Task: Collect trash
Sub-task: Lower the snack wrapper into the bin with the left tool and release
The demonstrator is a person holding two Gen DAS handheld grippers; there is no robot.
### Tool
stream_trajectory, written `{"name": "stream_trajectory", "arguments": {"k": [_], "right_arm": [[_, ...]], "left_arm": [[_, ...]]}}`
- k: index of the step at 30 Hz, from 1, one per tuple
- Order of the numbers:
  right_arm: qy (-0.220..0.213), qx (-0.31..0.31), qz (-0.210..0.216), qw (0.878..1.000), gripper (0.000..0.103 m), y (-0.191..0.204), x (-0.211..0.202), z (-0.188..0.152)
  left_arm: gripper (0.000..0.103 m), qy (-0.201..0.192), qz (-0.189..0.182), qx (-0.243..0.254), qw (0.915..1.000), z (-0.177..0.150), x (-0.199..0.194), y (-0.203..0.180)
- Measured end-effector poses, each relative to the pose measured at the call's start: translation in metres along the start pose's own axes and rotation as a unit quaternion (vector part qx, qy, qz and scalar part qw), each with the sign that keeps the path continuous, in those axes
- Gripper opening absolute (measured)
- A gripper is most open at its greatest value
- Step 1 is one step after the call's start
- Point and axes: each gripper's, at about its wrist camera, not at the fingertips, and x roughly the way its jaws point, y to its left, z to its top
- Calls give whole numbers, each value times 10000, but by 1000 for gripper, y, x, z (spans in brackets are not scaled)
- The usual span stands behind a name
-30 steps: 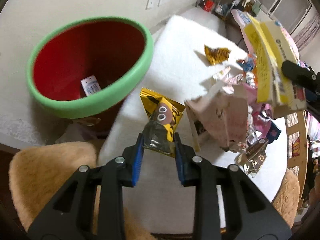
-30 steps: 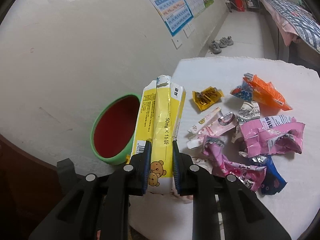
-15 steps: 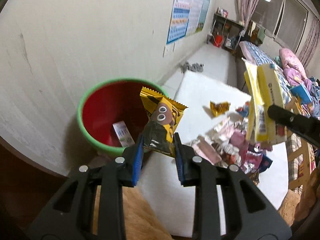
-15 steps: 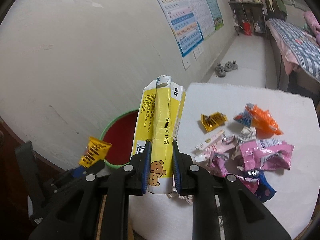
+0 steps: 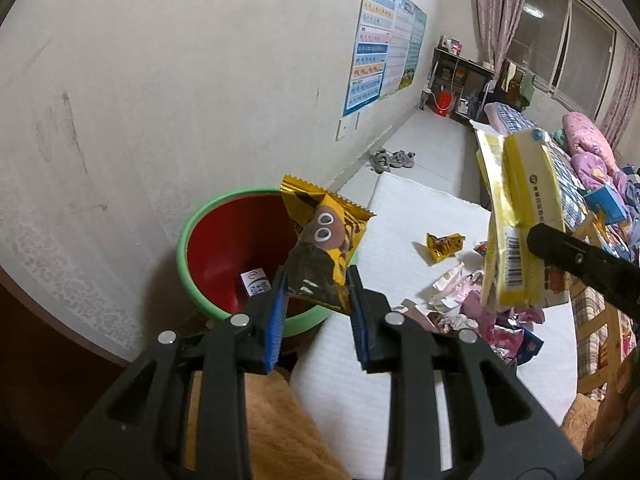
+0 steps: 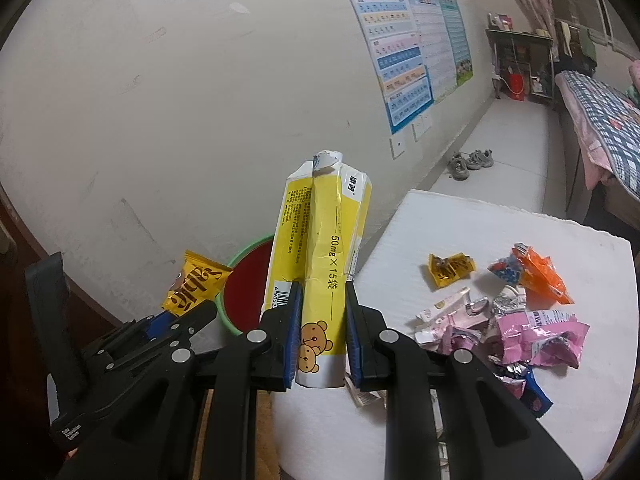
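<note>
The left gripper (image 5: 316,304) has its fingers pinching a yellow snack wrapper (image 5: 326,240) with cartoon eyes, and the right gripper (image 6: 320,320) has its fingers squeezed tight on a tall yellow box (image 6: 320,256) with little bears on it. Both pieces of trash are held up in the air, probably so they can be dropped into the red bin (image 5: 236,248) with the green rim. In the left view the bin sits at about 9 o'clock from the wrapper, with one white scrap (image 5: 256,285) already inside. More trash is left on the white surface (image 6: 460,224): a small gold wrapper (image 6: 451,268) alone, and at 4 o'clock from it a pile of pink wrappers (image 6: 540,332) and an orange one (image 6: 540,276). Compared with a second ago, both grippers are higher, so the bin looks smaller and farther below, and more of the wall and posters (image 6: 404,44) shows. The grips look the same.
</note>
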Motion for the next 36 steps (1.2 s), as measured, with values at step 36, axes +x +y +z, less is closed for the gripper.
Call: {"name": "stream_trajectory", "arguments": {"k": [36], "right_arm": [[596, -256, 210, 9977, 20, 40, 69, 7]], "left_arm": [[28, 50, 303, -457, 9985, 8, 24, 67]]}}
